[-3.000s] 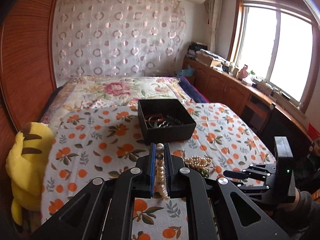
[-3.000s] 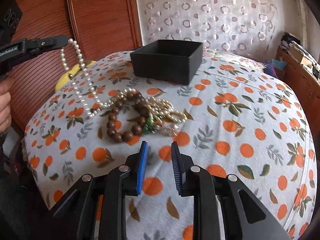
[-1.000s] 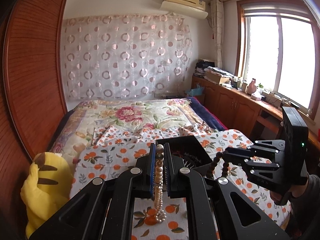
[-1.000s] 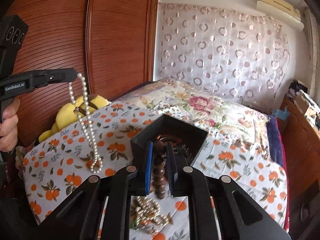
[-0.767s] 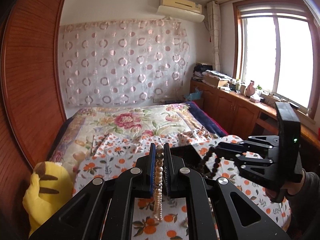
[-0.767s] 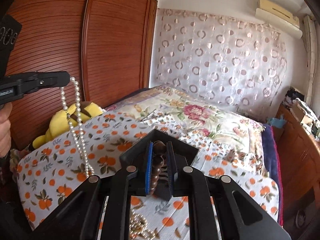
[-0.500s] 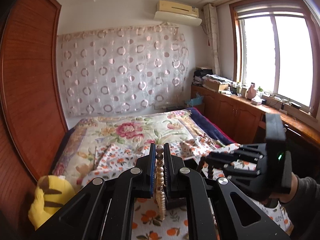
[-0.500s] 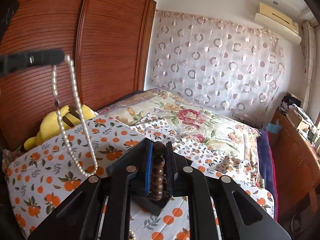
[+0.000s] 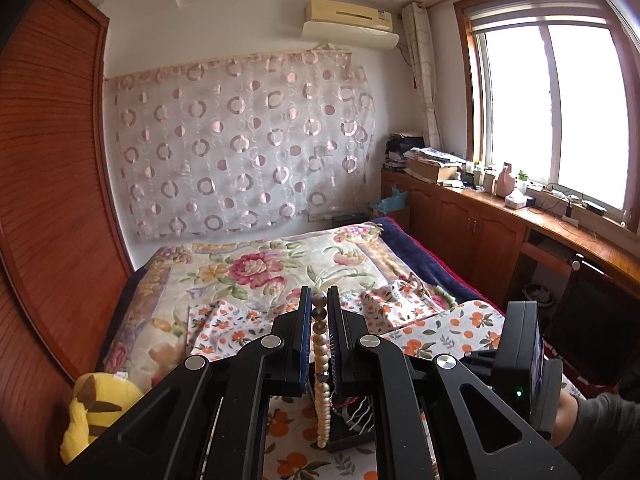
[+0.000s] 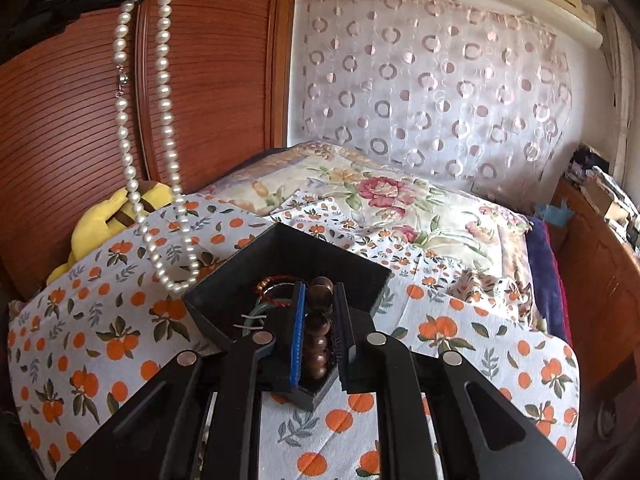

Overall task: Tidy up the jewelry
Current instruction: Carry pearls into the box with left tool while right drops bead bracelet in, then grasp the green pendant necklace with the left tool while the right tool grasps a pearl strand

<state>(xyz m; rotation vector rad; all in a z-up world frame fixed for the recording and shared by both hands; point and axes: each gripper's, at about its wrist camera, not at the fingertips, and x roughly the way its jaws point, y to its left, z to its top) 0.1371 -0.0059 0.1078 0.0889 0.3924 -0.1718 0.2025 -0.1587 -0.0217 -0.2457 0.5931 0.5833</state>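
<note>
Here the pearl necklace (image 10: 160,140) hangs as a long loop, its long axis running nearly straight down from my left gripper (image 9: 319,334), and its lowest beads dangle just beside the near-left corner of the black box (image 10: 360,276); I cannot tell whether they touch the cloth. The wooden bead bracelet (image 10: 318,332) hangs vertically too, strung between the fingers of my right gripper (image 10: 319,334) directly above the box's open interior, where a red cord and other pieces already lie.

The box sits on a bed (image 10: 460,216) spread with an orange-print cloth (image 10: 100,344), over a floral quilt (image 9: 256,268). A yellow plush toy (image 10: 108,220) lies at the bed's left edge against a wooden wardrobe (image 10: 68,120). A circle-patterned curtain (image 9: 240,156) covers the far wall under an air conditioner (image 9: 348,20). A window (image 9: 548,108) lights a cluttered wooden counter (image 9: 560,228) on the right.

My left fingers (image 9: 304,340) are nearly closed, pinching the necklace's strand between the pads. My right fingers (image 10: 298,336) are likewise narrowed, clamping the brown beads, which stack up in the gap with the topmost one poking above the tips.
</note>
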